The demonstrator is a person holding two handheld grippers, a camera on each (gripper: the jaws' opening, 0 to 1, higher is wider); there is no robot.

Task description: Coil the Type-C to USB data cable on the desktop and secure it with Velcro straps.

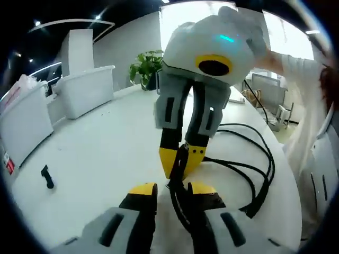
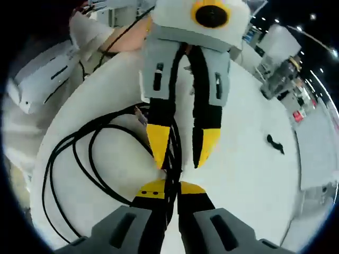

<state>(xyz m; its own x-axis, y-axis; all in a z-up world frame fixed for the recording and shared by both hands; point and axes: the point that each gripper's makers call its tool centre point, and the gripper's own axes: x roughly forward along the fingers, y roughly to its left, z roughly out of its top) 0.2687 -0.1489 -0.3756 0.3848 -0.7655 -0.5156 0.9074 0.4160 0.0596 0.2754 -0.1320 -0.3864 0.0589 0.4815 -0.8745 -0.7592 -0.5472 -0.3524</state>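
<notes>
Lying far left on the white tabletop (image 1: 106, 143) in the left gripper view, a small black Velcro strap (image 1: 47, 177) sits well apart from everything else. Beyond it, white bins (image 1: 85, 90) stand along the tabletop's far edge, with a green potted plant (image 1: 145, 66) near them. At the bottom centre the left tongs (image 1: 172, 189) rise with their yellow tips narrowly set, and the black data cable (image 1: 180, 206) runs up between them; they appear closed on it. Directly ahead, the right tongs (image 1: 181, 159) point down at the same strand, pinching it between yellow tips. To the right the cable spreads in several loose loops (image 1: 262, 174) over the tabletop, near a person's white sleeve (image 1: 302, 79).

In the right gripper view, the loops (image 2: 79, 159) lie on the left, flat on the tabletop (image 2: 249, 159). In the middle, the right tongs (image 2: 169, 189) grip the cable (image 2: 170, 174) at the bottom, while the left tongs (image 2: 181, 153) come down from above onto the same strand. Far right, the strap (image 2: 275, 144) lies alone.
</notes>
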